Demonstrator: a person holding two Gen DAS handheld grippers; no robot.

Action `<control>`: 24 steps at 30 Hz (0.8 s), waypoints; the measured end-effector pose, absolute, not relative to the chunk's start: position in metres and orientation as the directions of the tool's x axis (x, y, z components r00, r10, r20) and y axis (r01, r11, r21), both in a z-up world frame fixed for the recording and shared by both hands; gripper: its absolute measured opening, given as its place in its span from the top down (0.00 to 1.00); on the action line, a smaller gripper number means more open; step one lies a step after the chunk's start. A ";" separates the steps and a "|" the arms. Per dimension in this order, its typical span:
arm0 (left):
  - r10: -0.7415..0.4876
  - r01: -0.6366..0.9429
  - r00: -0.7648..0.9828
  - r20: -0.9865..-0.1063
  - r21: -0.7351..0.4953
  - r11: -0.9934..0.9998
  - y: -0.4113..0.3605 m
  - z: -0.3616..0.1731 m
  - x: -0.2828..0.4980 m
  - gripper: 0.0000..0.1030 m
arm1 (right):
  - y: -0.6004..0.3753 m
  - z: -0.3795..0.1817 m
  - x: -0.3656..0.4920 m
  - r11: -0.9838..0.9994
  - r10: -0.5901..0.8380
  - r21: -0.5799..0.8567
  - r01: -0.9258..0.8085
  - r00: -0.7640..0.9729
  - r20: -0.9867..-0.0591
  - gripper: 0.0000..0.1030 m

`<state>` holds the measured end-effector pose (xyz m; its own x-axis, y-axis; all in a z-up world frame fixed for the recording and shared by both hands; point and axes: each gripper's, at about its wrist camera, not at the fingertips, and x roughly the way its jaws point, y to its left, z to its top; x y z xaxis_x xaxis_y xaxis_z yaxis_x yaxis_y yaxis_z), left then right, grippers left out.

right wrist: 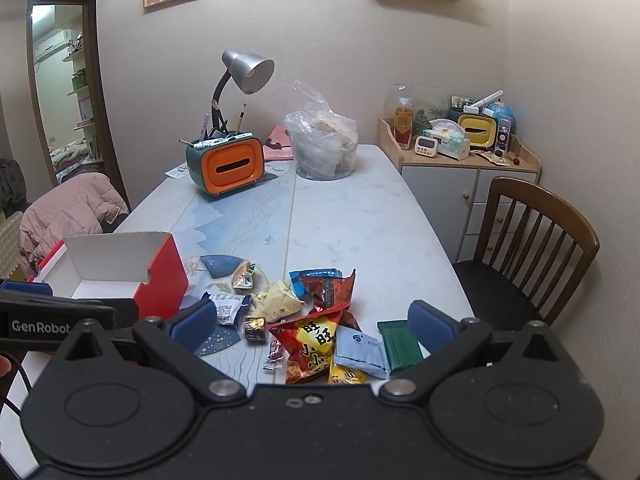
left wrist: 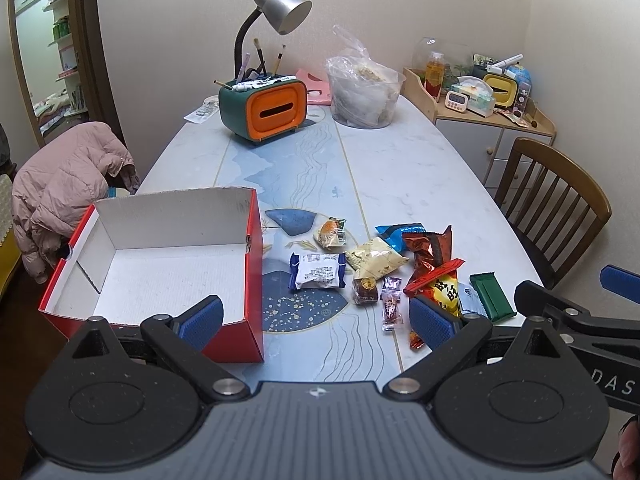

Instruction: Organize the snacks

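Note:
An empty red cardboard box (left wrist: 152, 264) with a white inside stands open-topped at the table's near left, also in the right wrist view as the red box (right wrist: 160, 276). Right of it lies a loose heap of snacks: a blue-and-white packet (left wrist: 318, 271), a pale yellow bag (left wrist: 376, 260), a red-and-yellow bag (right wrist: 312, 344), a light blue packet (right wrist: 360, 350) and a green bar (right wrist: 400, 346). My left gripper (left wrist: 316, 320) hovers open over the near table edge, holding nothing. My right gripper (right wrist: 312, 326) is open above the snack heap, empty.
At the table's far end stand an orange-and-green tissue box (left wrist: 270, 112) with pens, a grey desk lamp (left wrist: 280, 10) and a clear tub (left wrist: 364, 92) with a plastic bag. A wooden chair (right wrist: 532, 248) is on the right, a pink jacket (left wrist: 68, 184) on the left.

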<state>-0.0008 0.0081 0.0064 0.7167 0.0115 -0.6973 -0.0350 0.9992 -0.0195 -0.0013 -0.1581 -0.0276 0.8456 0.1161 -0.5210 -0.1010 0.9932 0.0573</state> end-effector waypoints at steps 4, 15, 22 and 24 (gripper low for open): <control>0.012 -0.035 0.715 -0.699 -0.018 0.999 0.008 0.006 -0.001 0.03 | -0.158 -0.027 0.000 0.993 0.116 0.057 -0.101 0.845 -0.522 0.02; -0.007 -0.019 0.695 -0.719 -0.028 0.999 -0.002 0.001 0.014 0.03 | -0.165 -0.028 0.005 0.993 0.117 0.061 -0.100 0.840 -0.530 0.02; -0.041 0.004 0.656 -0.753 -0.052 0.999 -0.015 -0.008 0.030 0.03 | -0.180 -0.035 0.011 0.994 0.111 0.072 -0.085 0.839 -0.533 0.02; -0.049 0.005 0.639 -0.768 -0.059 0.998 -0.019 -0.012 0.035 0.03 | -0.181 -0.036 0.012 0.994 0.112 0.072 -0.087 0.839 -0.533 0.03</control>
<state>0.0349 -0.0189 -0.0124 0.6386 -0.0489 -0.7680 0.0051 0.9982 -0.0594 0.0120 -0.1812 -0.0364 0.8387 0.1119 -0.5330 -0.0866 0.9936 0.0725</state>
